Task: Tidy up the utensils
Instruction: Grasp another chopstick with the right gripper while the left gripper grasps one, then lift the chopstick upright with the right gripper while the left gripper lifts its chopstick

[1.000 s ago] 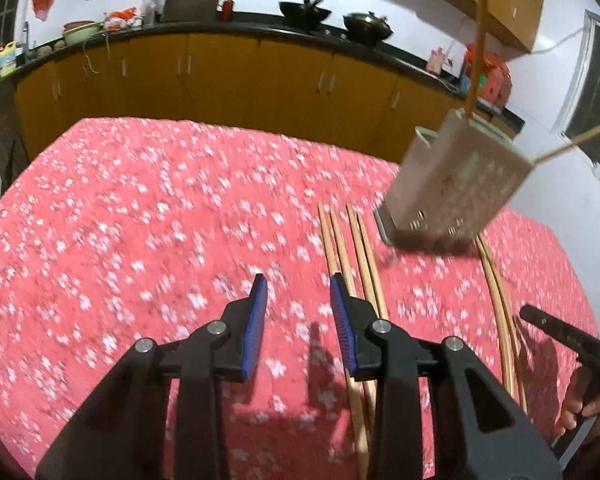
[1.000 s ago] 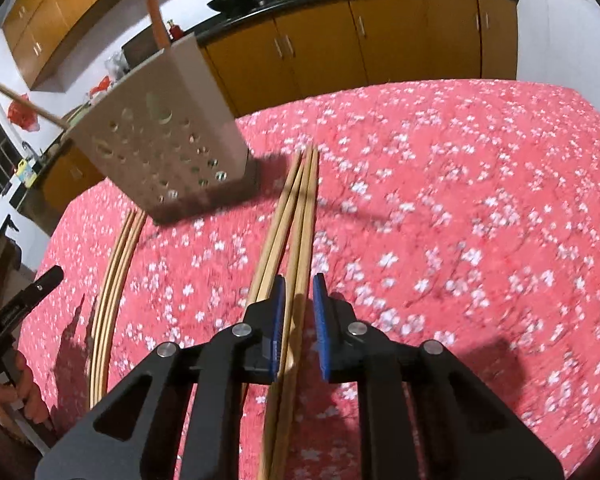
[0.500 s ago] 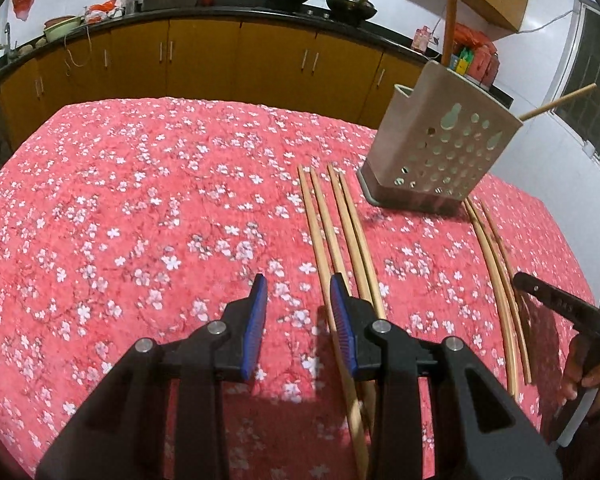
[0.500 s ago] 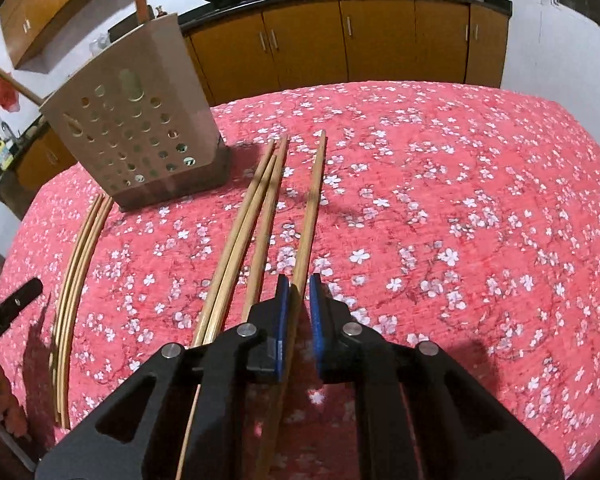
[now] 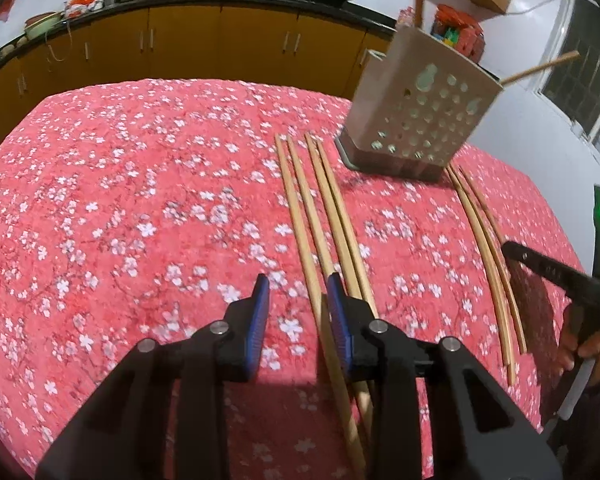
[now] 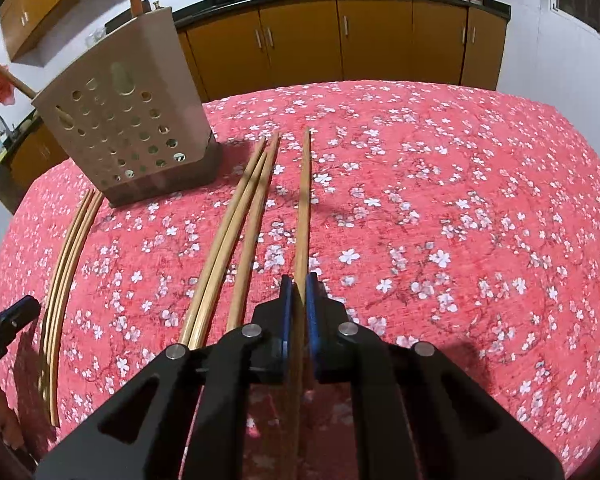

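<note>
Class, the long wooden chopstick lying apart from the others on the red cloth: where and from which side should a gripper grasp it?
Grip the wooden chopstick near its near end, coming from above with pads across its thin width: it lies flat, with clear cloth on both sides.

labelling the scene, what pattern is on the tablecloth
Red tablecloth with small white blossoms, clearest in the right wrist view.

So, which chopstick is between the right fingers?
The rightmost chopstick, lying apart from the other three; the right gripper is shut on it.
</note>
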A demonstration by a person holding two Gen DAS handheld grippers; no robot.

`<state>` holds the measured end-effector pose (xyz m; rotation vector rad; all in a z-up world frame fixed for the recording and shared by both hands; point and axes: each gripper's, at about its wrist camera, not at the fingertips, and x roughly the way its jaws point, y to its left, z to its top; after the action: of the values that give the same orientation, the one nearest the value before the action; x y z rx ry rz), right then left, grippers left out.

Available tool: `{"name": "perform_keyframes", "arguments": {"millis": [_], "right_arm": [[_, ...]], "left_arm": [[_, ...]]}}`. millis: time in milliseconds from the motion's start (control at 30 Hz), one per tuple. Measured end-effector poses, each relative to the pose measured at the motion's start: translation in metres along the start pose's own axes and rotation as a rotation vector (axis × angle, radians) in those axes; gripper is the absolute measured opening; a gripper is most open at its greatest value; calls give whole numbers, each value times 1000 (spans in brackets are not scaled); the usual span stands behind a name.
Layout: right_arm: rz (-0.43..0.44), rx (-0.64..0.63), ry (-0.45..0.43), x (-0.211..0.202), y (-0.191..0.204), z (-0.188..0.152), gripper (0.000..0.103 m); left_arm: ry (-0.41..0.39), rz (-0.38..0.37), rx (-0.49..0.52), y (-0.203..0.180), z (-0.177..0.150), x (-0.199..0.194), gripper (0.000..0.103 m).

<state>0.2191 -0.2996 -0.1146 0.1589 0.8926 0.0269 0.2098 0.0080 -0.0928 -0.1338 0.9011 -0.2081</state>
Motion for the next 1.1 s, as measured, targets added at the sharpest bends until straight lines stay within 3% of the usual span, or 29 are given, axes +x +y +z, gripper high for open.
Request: {"name": "perform_keyframes", "arguments": {"millis": [400, 533, 700, 1100], "right_arm": [[2, -11, -1, -8, 2, -8, 8], [-3, -32, -5, -9, 3, -10, 8], [-16, -26, -17, -3, -2, -2, 8], [-31, -14, -55, 7, -6, 6, 8]], "left_arm": [[8, 93, 91, -15, -6, 9, 10], [1, 131, 105, -12, 4, 17, 8], [-5, 169, 43, 15, 24, 24, 8], [-28, 114, -35, 35, 28, 25, 9]]}}
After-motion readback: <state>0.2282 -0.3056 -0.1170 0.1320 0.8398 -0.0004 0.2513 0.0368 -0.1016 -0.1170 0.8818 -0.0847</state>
